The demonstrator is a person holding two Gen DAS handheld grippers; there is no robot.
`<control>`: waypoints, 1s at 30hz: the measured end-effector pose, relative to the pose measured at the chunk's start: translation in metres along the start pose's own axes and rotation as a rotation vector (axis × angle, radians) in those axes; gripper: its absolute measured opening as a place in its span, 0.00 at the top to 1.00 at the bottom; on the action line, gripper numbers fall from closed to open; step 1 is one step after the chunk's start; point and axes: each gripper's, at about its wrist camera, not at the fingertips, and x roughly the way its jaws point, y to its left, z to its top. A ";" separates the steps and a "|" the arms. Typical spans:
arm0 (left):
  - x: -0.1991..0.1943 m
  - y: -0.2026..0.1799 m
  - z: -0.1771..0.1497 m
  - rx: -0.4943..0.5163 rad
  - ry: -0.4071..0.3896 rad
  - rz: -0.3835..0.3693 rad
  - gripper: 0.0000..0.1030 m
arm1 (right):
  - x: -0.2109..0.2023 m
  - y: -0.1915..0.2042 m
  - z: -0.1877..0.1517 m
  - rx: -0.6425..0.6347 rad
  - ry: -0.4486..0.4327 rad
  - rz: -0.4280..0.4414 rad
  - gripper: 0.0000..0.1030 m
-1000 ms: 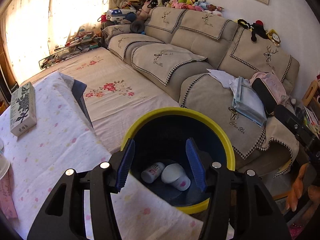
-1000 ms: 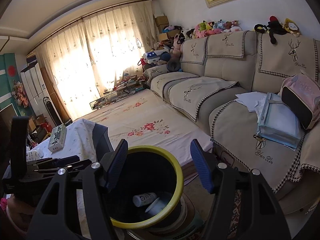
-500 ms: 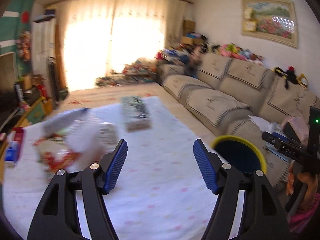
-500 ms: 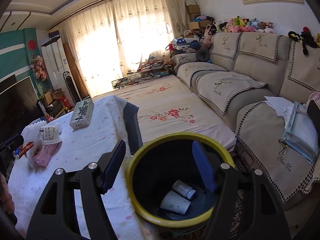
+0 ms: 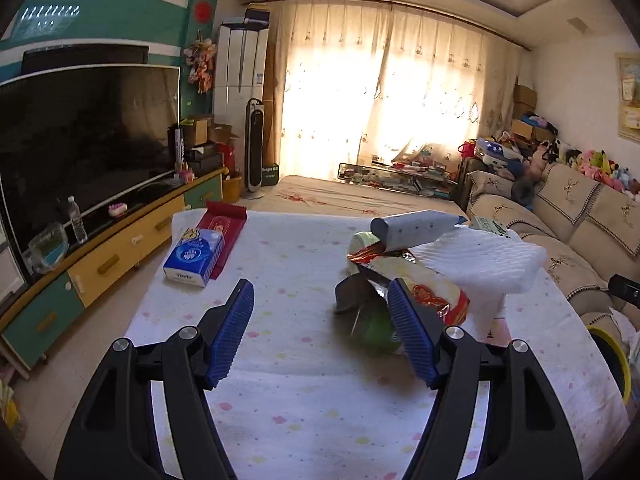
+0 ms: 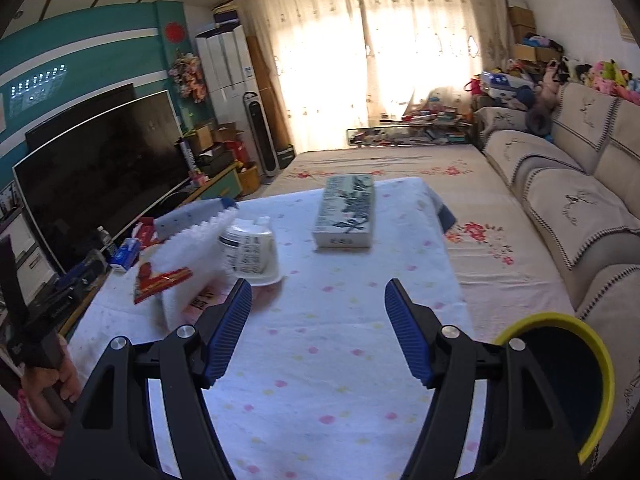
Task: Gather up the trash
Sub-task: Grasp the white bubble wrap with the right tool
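Note:
A trash pile lies on the white dotted tablecloth [image 5: 304, 400]: white foam sheet [image 5: 484, 260], red and gold snack wrapper [image 5: 436, 296], grey tube-shaped pack [image 5: 412, 228], and a green item under them. My left gripper [image 5: 320, 328] is open and empty, just left of the pile. In the right wrist view the pile shows as foam [image 6: 196, 248], wrapper [image 6: 160, 280] and a white cup on its side [image 6: 250, 252]. My right gripper [image 6: 318, 324] is open and empty above the cloth. The yellow-rimmed bin [image 6: 588, 364] stands at the table's right edge.
A blue tissue pack [image 5: 194, 256] and a red box [image 5: 224, 228] lie at the table's far left. A long patterned box [image 6: 346, 210] lies at the far side. The TV and cabinet [image 5: 80, 140] stand on the left, the sofa [image 6: 580, 184] on the right.
Both grippers have swung from over the bin to face the table. The left one now sits close to the trash pile. The bin has slid to the right edge of both views.

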 end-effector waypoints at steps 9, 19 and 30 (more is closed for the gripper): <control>0.005 -0.017 -0.009 0.046 0.008 0.020 0.31 | 0.037 0.058 0.033 -0.014 -0.013 0.137 0.48; -0.001 -0.021 -0.011 0.071 -0.020 0.034 0.29 | 0.098 0.075 0.030 0.062 0.148 0.183 0.56; -0.001 -0.023 -0.012 0.063 -0.008 0.044 0.29 | 0.052 0.069 0.032 0.013 0.029 0.153 0.86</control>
